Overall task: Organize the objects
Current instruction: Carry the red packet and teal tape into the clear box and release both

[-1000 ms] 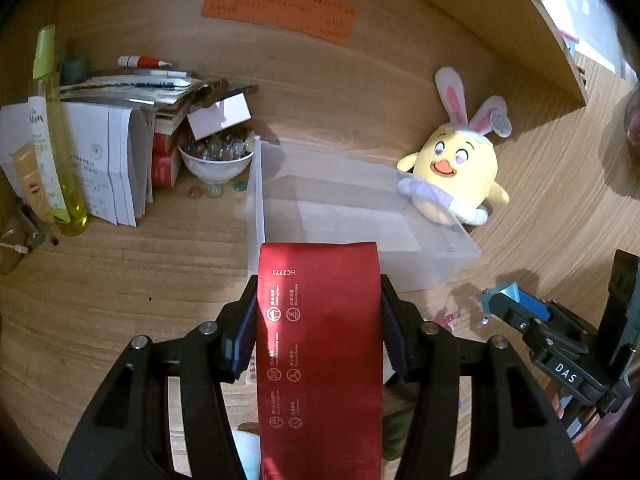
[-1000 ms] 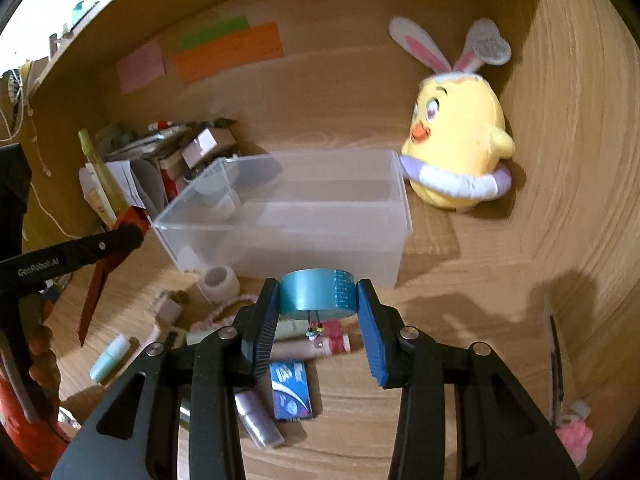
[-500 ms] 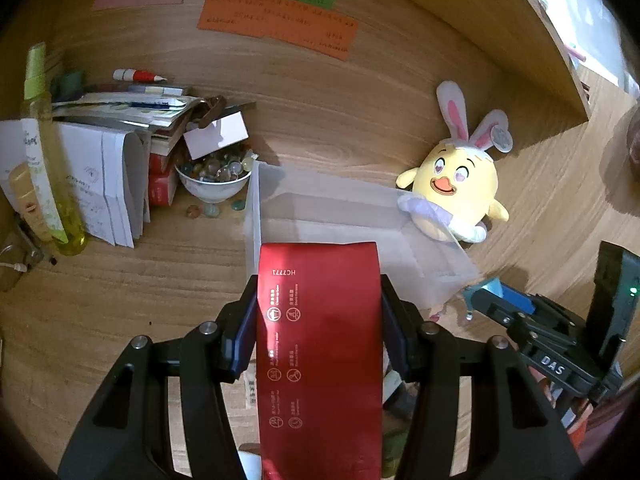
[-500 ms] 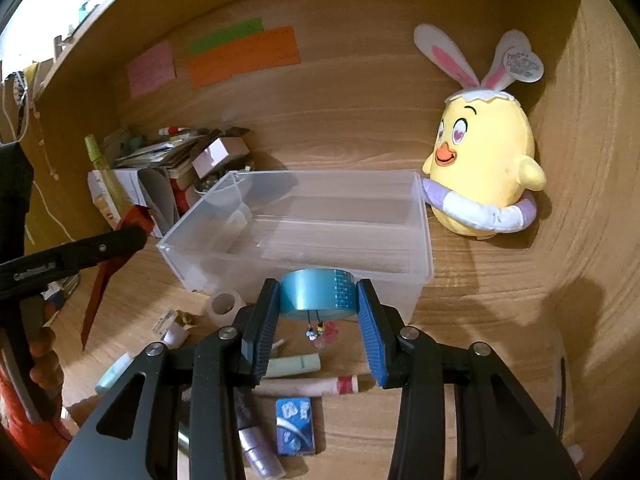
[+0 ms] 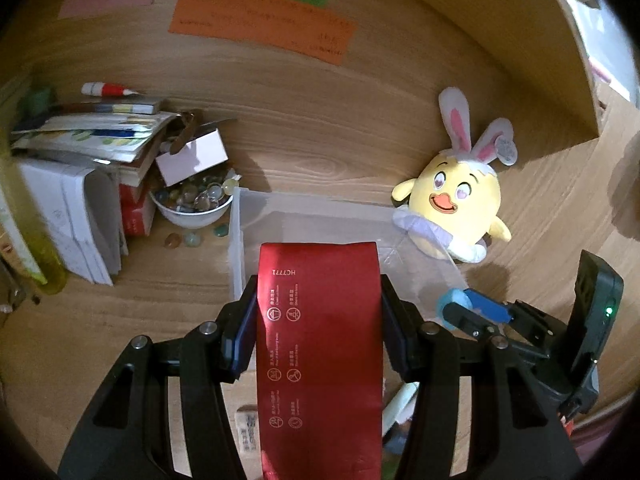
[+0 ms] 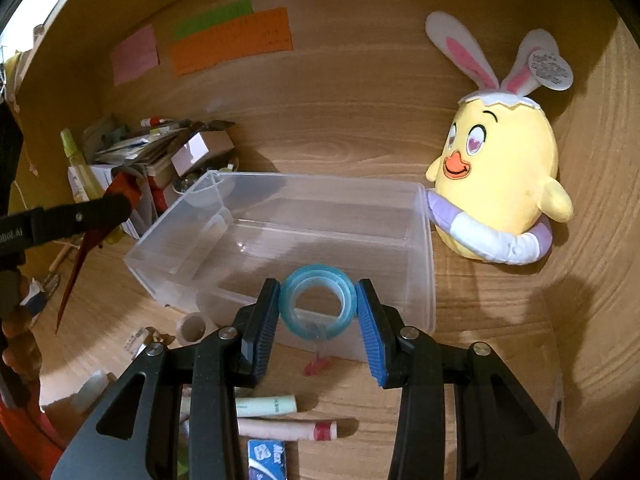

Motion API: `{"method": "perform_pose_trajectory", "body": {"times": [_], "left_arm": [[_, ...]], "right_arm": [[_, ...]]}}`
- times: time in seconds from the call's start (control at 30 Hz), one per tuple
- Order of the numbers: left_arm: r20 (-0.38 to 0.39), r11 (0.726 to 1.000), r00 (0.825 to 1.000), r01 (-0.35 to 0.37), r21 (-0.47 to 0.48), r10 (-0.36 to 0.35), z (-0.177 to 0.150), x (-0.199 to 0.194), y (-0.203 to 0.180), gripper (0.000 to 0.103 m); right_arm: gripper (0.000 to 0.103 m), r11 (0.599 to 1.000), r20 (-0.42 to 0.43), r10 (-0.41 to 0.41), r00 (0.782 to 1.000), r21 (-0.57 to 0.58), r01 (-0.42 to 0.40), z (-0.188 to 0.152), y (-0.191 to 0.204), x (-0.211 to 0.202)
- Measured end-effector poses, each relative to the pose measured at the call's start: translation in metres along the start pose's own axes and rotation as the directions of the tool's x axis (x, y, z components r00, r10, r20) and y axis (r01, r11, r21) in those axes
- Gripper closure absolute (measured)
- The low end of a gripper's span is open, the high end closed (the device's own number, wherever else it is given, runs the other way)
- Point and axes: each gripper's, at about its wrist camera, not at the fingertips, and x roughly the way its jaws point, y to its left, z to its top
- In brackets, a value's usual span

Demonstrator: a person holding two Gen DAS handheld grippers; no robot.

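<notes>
Both tongs loaded, hanging by the clear bin on the desk.
Left view: left gripper clamps a red pouch upright, its top edge over the bin near wall; pouch hides much of the bin. Right view: right gripper pinches a blue tape roll at the bin's front rim, interior open & bare. Plush chick touches the bin's right end; small items below are cut off.

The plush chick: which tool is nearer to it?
Right, as far as the views show. The right tool, shut on the tape roll, sits at the bin's near wall, on the chick's side. The left tool, shut on the red packet, hangs farther off toward the bin's opposite end.
</notes>
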Motion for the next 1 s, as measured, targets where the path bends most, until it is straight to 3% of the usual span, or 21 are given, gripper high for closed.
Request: {"method": "perform_pose_trajectory", "body": {"times": [0.57,1.0], "left_arm": [[-0.144,0.999,0.989,-0.032,0.029,0.036,0.024,0.074,0.005,0.049],[-0.207,0.998,0.978,-0.029,0.060,0.041,0.037,0.108,-0.002,0.049]], "right_arm": [[0.067,1.000,-0.054,-0.011,0.999,-0.026,0.009,0.012,-0.004,0.037],[0.067,0.999,-0.089,0.003,0.996,-0.040,-0.006,0.017,-0.001,0.063]]}}
